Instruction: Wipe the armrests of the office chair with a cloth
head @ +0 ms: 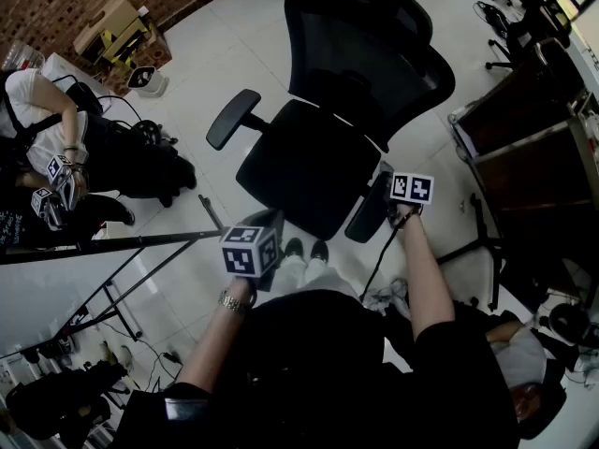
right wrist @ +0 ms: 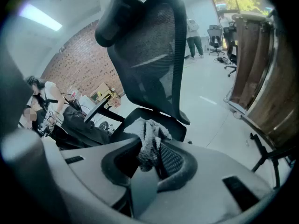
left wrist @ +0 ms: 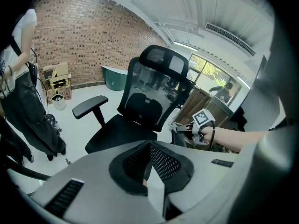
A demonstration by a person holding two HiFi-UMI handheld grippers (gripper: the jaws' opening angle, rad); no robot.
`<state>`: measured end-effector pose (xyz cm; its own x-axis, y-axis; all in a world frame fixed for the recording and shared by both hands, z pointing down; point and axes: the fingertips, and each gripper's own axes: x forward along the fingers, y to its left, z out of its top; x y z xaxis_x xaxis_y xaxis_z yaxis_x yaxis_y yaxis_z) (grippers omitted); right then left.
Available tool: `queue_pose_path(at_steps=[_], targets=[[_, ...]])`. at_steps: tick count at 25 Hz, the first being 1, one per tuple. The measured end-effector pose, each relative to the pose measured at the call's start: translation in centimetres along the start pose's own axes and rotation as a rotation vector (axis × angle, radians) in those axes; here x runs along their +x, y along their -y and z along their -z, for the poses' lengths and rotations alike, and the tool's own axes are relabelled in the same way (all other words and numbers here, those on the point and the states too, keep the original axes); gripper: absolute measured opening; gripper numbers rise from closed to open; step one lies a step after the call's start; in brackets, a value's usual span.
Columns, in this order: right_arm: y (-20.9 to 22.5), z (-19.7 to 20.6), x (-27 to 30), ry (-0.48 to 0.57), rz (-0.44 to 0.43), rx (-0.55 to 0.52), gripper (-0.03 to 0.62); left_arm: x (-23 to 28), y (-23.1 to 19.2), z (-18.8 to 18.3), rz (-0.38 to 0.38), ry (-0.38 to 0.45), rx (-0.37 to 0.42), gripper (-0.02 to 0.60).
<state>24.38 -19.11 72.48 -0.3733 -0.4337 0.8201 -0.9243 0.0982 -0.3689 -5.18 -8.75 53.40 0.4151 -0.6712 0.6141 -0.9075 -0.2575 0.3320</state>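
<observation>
A black mesh-backed office chair (head: 309, 157) stands on the pale tiled floor (head: 234, 45), its backrest turned away from the person holding the grippers. The right gripper (head: 391, 204) is clamped tight on a bunched grey knitted cloth (right wrist: 148, 141), which sticks up from between its jaws. It is held just beside the padded black armrest on the chair's right-hand side in the head view (head: 368, 211) (whether the cloth touches the pad cannot be made out). The left gripper (head: 270, 223) hangs over the floor near the front edge of the seat. Its jaws are pressed together with nothing between them, and it points at the chair. The other padded black armrest (head: 234, 118) is well apart from both grippers. A person in dark clothes (head: 56, 148) sits off to the left, in front of a red brick wall (left wrist: 70, 36).
</observation>
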Motion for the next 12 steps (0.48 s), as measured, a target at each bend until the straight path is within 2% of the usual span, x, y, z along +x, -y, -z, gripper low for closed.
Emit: queue_pose_path(at_steps=[4, 7, 12], targets=[[-0.9, 1.6, -0.1, 0.005, -0.031, 0.033, 0.087, 0.4, -0.6, -1.0, -0.005, 0.013, -0.012, 0.005], [-2.3, 3.3, -0.7, 0.017, -0.070, 0.037, 0.087, 0.9, 0.0, -1.5, 0.018, 0.018, 0.012, 0.006], [-6.1, 8.7, -2.2, -0.004, -0.149, 0.011, 0.089, 1.6, 1.2, -1.5, 0.064, 0.005, 0.033, 0.006]])
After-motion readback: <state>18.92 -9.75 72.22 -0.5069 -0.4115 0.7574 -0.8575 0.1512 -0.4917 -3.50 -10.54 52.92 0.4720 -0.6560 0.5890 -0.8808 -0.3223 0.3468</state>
